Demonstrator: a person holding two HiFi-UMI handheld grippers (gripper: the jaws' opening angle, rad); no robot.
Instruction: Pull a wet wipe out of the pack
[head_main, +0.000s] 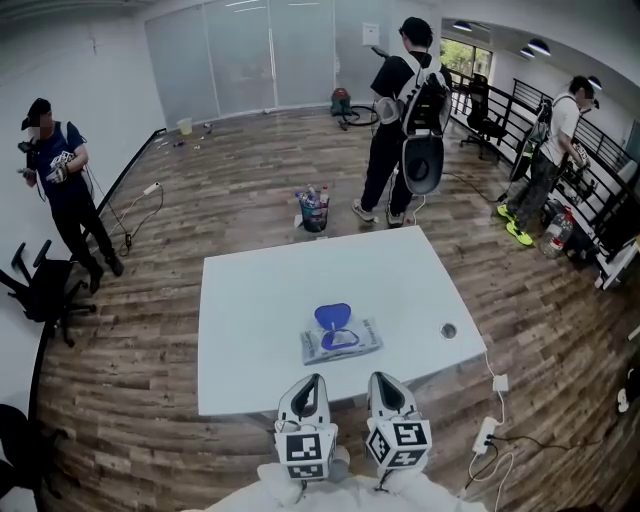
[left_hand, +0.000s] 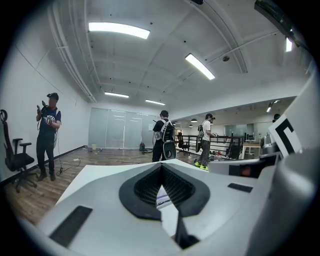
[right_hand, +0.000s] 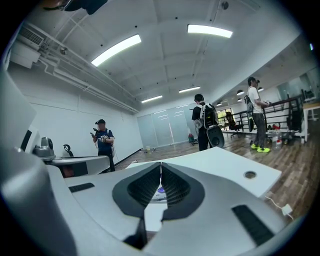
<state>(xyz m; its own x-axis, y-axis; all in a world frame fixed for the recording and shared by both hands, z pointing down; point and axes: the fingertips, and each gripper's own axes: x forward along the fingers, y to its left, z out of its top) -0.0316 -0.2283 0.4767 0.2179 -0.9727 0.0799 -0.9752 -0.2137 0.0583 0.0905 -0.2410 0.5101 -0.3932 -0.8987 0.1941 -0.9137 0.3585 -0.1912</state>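
Wet wipe pack (head_main: 341, 341) lay flat on white table (head_main: 260, 300), toward 6 o'clock edge, blue lid (head_main: 333, 316) flipped open toward 12. Left gripper (head_main: 312, 379) at that edge, pack at its 1 o'clock; jaws pressed together, empty. Right gripper (head_main: 380, 377) beside it, pack at 11 o'clock; jaws likewise closed, nothing between.
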